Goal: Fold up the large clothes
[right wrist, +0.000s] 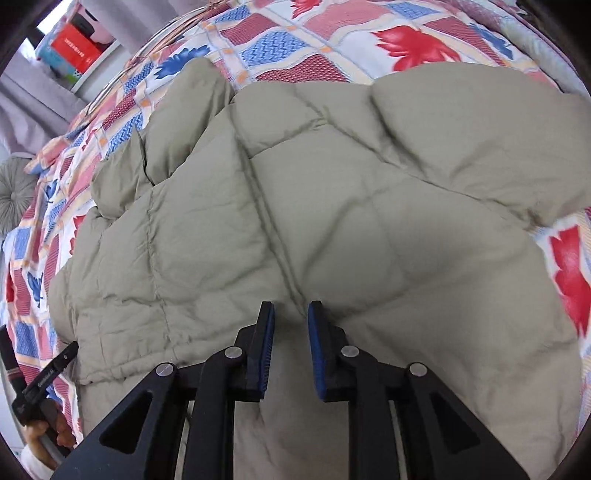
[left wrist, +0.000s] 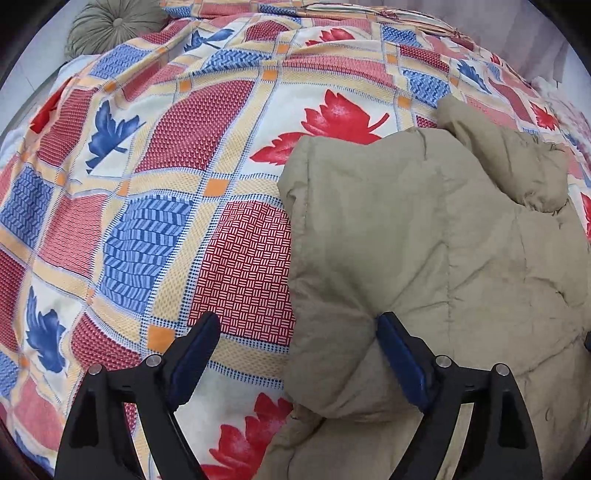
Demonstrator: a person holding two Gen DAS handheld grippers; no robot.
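A large olive-tan quilted puffer jacket (right wrist: 332, 221) lies spread on a patchwork bedspread (left wrist: 166, 184). In the left wrist view the jacket (left wrist: 424, 258) fills the right half, its left edge folded over. My left gripper (left wrist: 295, 325) is open wide, its jaws straddling the jacket's left edge; the right finger (left wrist: 402, 362) rests against the fabric, the left finger (left wrist: 195, 354) is over the bedspread. My right gripper (right wrist: 291, 314) is over the jacket's near middle, jaws narrowly apart with a fold of jacket fabric pinched between the blue pads (right wrist: 317, 350).
A round grey-green cushion (left wrist: 114, 26) lies at the bed's far left. A shelf with a red box (right wrist: 75, 46) stands beyond the bed. The left gripper and the hand holding it (right wrist: 44, 384) show at the right wrist view's lower left.
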